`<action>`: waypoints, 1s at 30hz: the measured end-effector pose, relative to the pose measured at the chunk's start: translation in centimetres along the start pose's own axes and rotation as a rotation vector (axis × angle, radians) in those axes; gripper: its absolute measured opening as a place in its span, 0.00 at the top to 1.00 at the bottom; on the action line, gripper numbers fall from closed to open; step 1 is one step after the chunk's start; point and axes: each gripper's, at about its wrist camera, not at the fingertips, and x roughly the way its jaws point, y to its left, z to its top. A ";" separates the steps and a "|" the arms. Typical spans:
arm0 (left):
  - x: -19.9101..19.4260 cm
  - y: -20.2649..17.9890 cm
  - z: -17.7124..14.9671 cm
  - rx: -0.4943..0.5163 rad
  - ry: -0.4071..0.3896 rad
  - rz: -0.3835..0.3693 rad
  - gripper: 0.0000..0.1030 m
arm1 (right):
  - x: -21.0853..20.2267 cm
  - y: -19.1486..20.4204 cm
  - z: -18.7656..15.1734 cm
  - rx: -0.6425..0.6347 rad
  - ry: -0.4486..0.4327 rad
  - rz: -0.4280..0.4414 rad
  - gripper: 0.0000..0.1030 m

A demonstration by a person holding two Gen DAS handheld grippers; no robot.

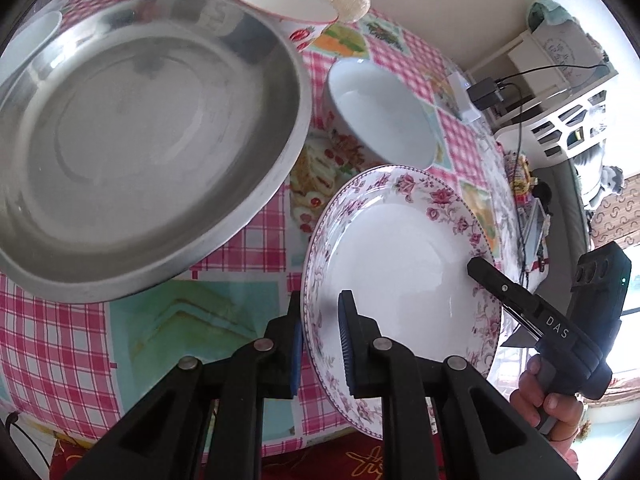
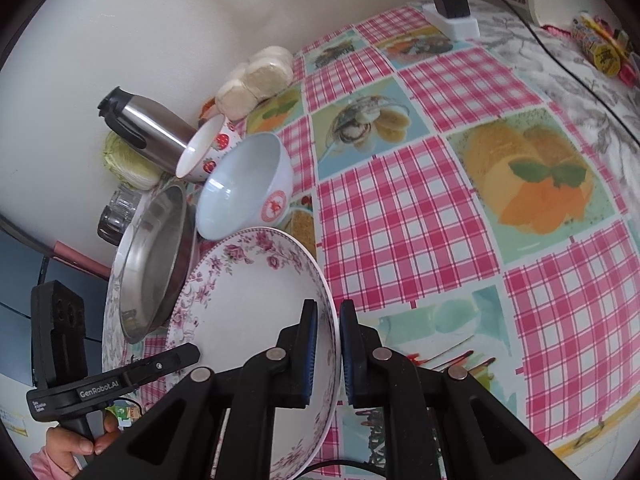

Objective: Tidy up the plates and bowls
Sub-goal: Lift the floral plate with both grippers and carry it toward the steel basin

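A white plate with a pink floral rim hangs tilted just above the checked tablecloth, held by both grippers. My left gripper is shut on its near rim, and shows in the right wrist view as a black finger on the plate's left edge. My right gripper is shut on the opposite rim, its finger lying on the plate's right side. Behind the plate sit a wide steel pan, a pale blue bowl and a strawberry-print bowl.
A steel flask, bagged round buns, a cabbage and a glass jar line the wall. A power strip with adapter and its cable lie at the far right. A floral rim shows under the pan.
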 end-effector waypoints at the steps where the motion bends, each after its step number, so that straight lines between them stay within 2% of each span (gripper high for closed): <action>1: -0.2 -0.2 0.1 0.003 -0.008 -0.006 0.84 | -0.2 0.1 0.0 -0.001 -0.007 0.004 0.88; 5: -1.9 -0.9 0.3 0.026 -0.075 -0.022 0.84 | -1.3 0.9 0.4 -0.016 -0.038 0.012 0.88; 12: -4.4 -1.4 2.0 0.035 -0.135 -0.060 0.84 | -3.9 3.9 2.8 -0.058 -0.111 0.028 0.88; 18: -8.1 -1.9 4.7 0.027 -0.237 -0.037 0.84 | -5.3 7.6 5.6 -0.101 -0.170 0.062 0.88; 23: -10.3 -1.0 6.9 -0.011 -0.296 -0.078 0.84 | -5.2 9.5 7.6 -0.111 -0.188 0.094 0.88; 30: -11.0 1.0 9.9 -0.070 -0.342 -0.089 0.84 | -3.5 12.7 10.5 -0.137 -0.191 0.120 0.88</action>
